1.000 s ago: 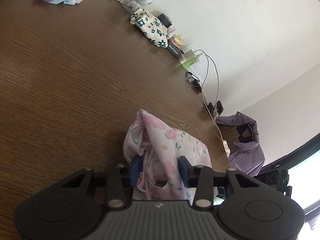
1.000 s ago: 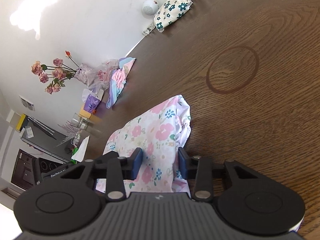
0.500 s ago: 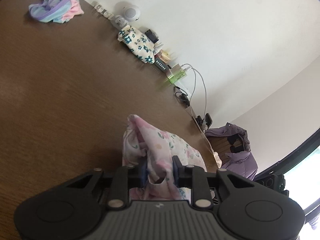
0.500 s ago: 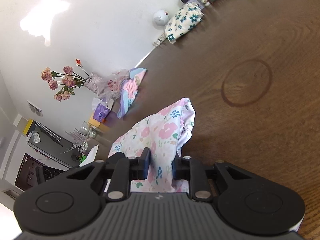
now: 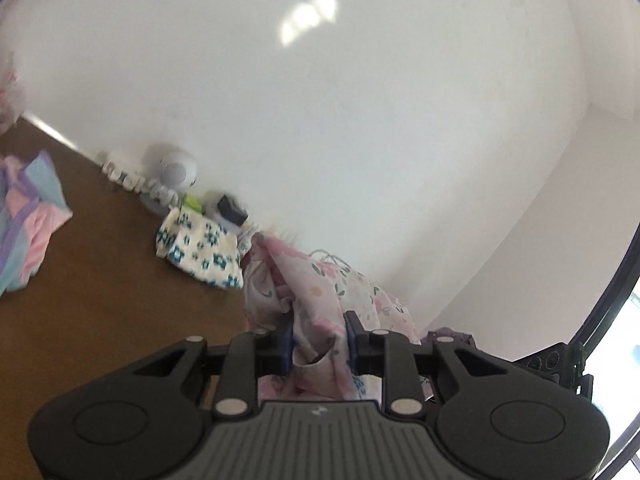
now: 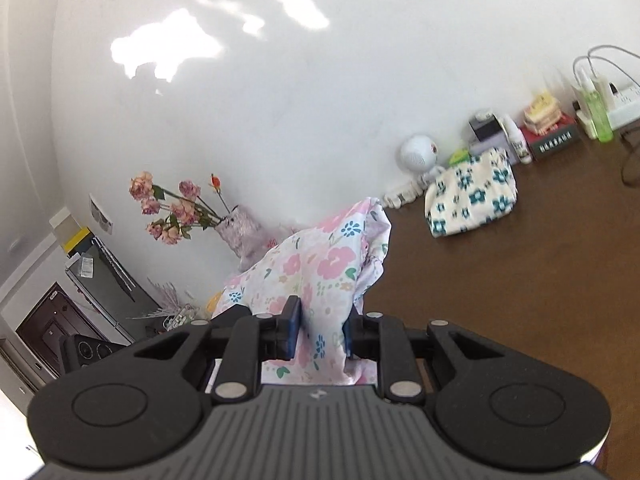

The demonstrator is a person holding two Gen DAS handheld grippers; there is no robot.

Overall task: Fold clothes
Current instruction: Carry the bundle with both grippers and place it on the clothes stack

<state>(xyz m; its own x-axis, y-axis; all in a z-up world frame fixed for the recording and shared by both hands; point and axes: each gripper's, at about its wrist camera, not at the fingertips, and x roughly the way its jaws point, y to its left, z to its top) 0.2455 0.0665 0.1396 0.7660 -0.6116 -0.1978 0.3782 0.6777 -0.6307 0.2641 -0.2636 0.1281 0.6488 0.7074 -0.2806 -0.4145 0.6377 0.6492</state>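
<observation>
The left tongs [image 5: 318, 338] were clamped on a bunched fold of the pink floral garment [image 5: 320, 296], the cloth rising ahead of their tips and spilling down below them. The right tongs [image 6: 318, 336] gripped another part of the same pink floral garment [image 6: 320, 268], which stood up in a peak in front of their fingers, apparently lifted off the brown desk [image 6: 520, 280]. Ahead and to the right of the right tongs, a folded cream cloth with teal flowers [image 6: 472, 200] lay on the desk near the wall, just beside a small white round camera [image 6: 418, 152]. Ahead and to the left of them stood a vase of pink flowers [image 6: 240, 228]. Far left of the left tongs lay a pastel striped garment [image 5: 28, 224].
</observation>
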